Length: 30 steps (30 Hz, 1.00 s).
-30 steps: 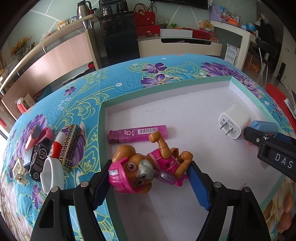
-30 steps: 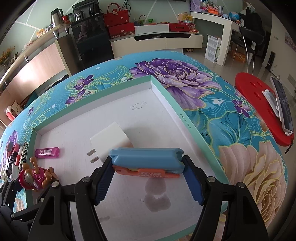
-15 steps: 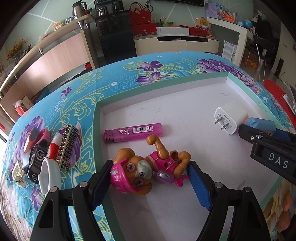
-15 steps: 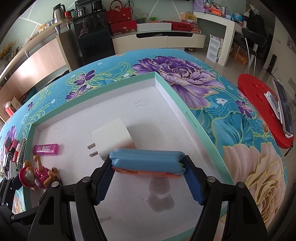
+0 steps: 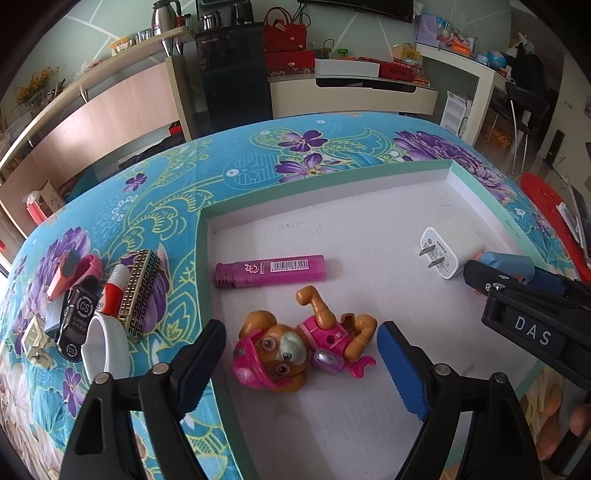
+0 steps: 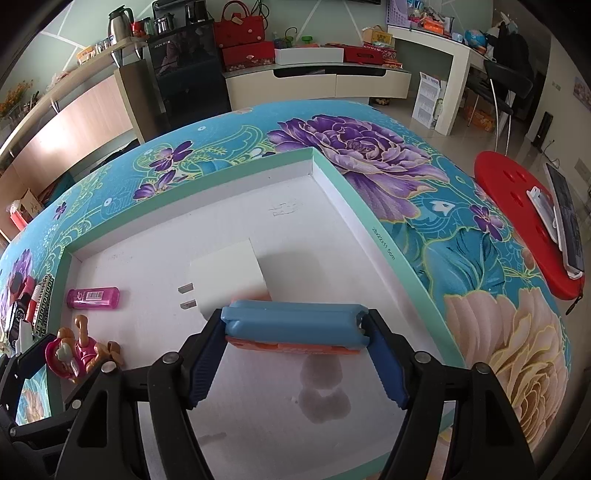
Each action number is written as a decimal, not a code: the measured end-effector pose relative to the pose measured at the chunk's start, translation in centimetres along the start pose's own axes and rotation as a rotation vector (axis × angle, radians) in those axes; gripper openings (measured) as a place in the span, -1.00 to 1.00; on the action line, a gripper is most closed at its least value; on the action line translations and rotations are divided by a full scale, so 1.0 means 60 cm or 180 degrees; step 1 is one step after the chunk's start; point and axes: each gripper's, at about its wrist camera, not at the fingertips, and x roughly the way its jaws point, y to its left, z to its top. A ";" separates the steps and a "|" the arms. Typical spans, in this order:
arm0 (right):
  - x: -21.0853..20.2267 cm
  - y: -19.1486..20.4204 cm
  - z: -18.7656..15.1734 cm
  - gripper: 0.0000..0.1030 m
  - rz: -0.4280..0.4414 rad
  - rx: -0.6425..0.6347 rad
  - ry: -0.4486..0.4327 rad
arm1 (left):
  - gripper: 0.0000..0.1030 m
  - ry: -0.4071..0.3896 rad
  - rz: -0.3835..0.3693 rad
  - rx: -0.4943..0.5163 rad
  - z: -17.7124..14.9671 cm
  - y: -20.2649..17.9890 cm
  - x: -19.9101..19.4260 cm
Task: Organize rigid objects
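My right claw [image 6: 297,343] is clamped on the blue case [image 6: 295,319], my left claw [image 5: 301,360] spread around the toy dog [image 5: 295,343]; lowering the case may knock the charger [image 6: 227,278].

Probably home: sideboard [image 5: 351,92], kettles [image 5: 162,11].

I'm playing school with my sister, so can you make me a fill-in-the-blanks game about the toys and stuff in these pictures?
1. The toy puppy lies between the fingers of the ____ claw, which is open.
2. The right claw is shut on a ____ and orange block.
3. The lighter in the white tray is ____ in color.
4. The white charger has ____ metal prongs.

Missing words: left; blue; pink; two
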 end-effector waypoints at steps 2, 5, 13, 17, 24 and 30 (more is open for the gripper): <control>-0.002 0.001 0.001 0.48 0.0001 0.0003 -0.0014 | 0.91 -0.0055 -0.0029 -0.0015 0.002 0.002 -0.008; -0.009 0.003 0.002 0.69 0.0041 0.0004 -0.0064 | 0.96 -0.0117 -0.0029 -0.0040 0.005 0.007 -0.018; -0.022 0.004 0.005 0.84 0.0092 0.0047 -0.0192 | 1.00 -0.0303 0.0043 -0.0272 0.012 0.047 -0.043; -0.032 0.005 0.009 0.85 0.0151 0.0093 -0.0298 | 1.00 -0.0406 0.0176 -0.0498 0.013 0.088 -0.055; -0.056 0.026 0.016 0.85 0.0289 0.0088 -0.0483 | 1.00 -0.0502 0.0476 -0.0836 0.007 0.159 -0.074; -0.071 0.083 0.020 0.85 0.0521 -0.0131 -0.0572 | 1.00 -0.0560 0.0692 -0.1058 0.005 0.215 -0.094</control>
